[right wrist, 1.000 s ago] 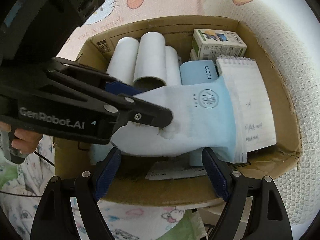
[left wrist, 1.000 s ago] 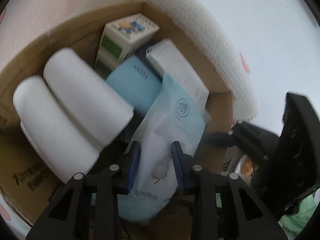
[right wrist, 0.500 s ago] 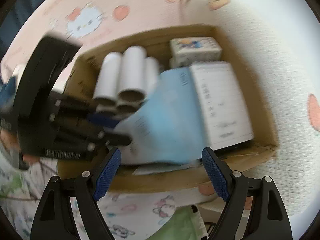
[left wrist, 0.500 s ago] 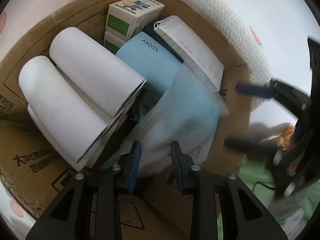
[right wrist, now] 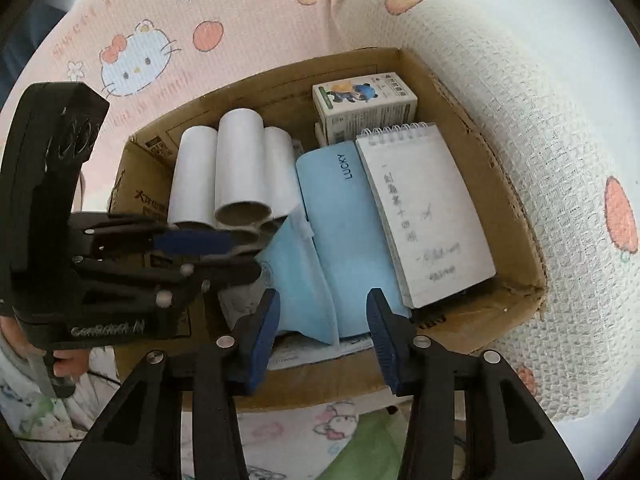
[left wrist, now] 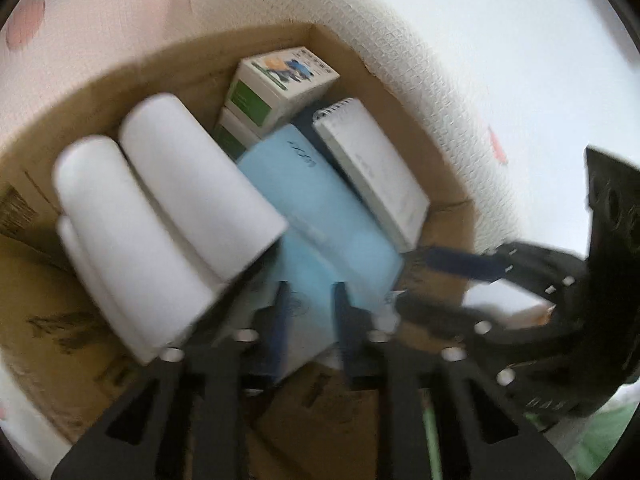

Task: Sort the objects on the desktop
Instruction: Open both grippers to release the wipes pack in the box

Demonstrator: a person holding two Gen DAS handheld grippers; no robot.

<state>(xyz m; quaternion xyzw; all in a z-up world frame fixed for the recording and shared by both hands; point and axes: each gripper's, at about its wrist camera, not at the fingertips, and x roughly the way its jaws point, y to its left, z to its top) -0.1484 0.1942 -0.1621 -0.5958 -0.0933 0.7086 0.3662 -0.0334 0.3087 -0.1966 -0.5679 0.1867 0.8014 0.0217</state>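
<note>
An open cardboard box holds several white rolls, small printed cartons, a blue case marked LUCKY and a spiral notepad. A light blue packet lies flat between the rolls and the case. My left gripper hangs low at the packet's near end. Its jaws are closing, and the packet shows in the gap without being pinched. My right gripper hovers over the box's near wall, jaws closing on nothing.
The box sits on pink cartoon-printed cloth beside a white waffle blanket. A person's hand grips the left tool's handle at lower left. Green fabric lies below the box.
The blue packet, held over the box by the left gripper a second ago, now lies inside it. Both grippers' jaws have narrowed, the right far more. The right gripper has shifted sideways.
</note>
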